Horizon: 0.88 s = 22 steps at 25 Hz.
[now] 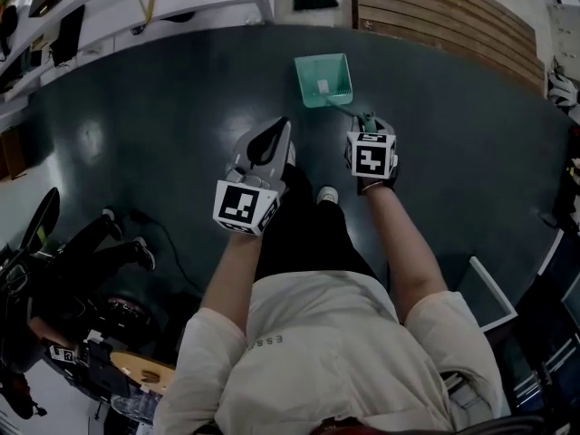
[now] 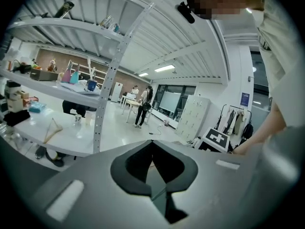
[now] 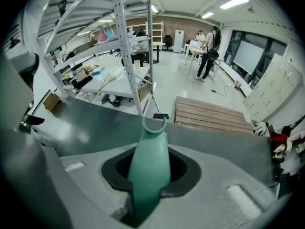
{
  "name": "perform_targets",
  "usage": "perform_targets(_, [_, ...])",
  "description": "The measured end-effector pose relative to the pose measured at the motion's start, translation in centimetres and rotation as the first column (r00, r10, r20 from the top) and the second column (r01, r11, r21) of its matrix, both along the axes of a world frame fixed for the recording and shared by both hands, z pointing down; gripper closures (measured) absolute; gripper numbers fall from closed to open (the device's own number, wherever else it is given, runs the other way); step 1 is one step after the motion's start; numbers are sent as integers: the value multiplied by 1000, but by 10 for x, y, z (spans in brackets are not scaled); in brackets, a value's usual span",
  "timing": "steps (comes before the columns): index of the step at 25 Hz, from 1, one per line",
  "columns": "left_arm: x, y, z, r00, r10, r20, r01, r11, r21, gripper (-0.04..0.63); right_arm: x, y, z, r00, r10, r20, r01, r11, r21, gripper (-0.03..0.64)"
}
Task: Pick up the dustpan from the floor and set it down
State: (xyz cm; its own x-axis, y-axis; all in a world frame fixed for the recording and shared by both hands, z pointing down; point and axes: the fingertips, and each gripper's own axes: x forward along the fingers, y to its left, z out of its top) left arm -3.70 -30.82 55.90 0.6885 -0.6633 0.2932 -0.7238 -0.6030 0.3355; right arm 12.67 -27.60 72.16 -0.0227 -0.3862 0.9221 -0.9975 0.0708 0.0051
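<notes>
Item 1: dustpan (image 1: 323, 78), pale green, upper centre of the head view, over the dark floor (image 1: 136, 107); I cannot tell whether its tray touches the floor. Its handle (image 3: 148, 166) runs down-right to my right gripper (image 1: 367, 125).

Item 2: right gripper, pinching the dustpan handle between its pads; the handle's hook end pokes out past the jaws at the centre of the right gripper view.

Item 3: left gripper (image 1: 276, 132), just left of the right one, jaws pressed together with nothing between them.

Item 4: wooden slatted platform (image 1: 444, 12), upper right, beyond the dustpan.

Item 5: white shelving rack (image 3: 124, 37), upper left of the right gripper view.
</notes>
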Motion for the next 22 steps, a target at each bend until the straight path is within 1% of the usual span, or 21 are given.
perform_targets(4, [-1, -7, 8, 1000, -4, -11, 3, 1000, -4, 580, -9, -3, 15, 1000, -12, -1, 12, 1000, -8, 541])
perform_targets(9, [-4, -9, 12, 1000, -14, -17, 13, 1000, -16, 580, -14, 0, 26, 1000, 16, 5, -16, 1000, -14, 541])
perform_targets(13, [-7, -5, 14, 1000, -23, -19, 23, 999, -31, 580, -20, 9, 32, 1000, 20, 22, -19, 999, -26, 540])
perform_targets(16, [-4, 1, 14, 1000, -20, -22, 19, 999, -39, 580, -22, 16, 35, 999, 24, 47, -22, 999, -42, 498])
perform_targets(17, [-3, 3, 14, 1000, -17, -23, 16, 999, -40, 580, -24, 16, 34, 998, 20, 53, -18, 999, -36, 488])
perform_targets(20, [-2, 8, 8, 1000, -12, -28, 11, 999, -35, 580, -30, 14, 26, 997, 21, 75, -21, 1000, -5, 424])
perform_targets(22, [-1, 13, 3, 1000, -7, -27, 6, 1000, -29, 580, -32, 14, 14, 996, 17, 92, -18, 1000, 10, 416])
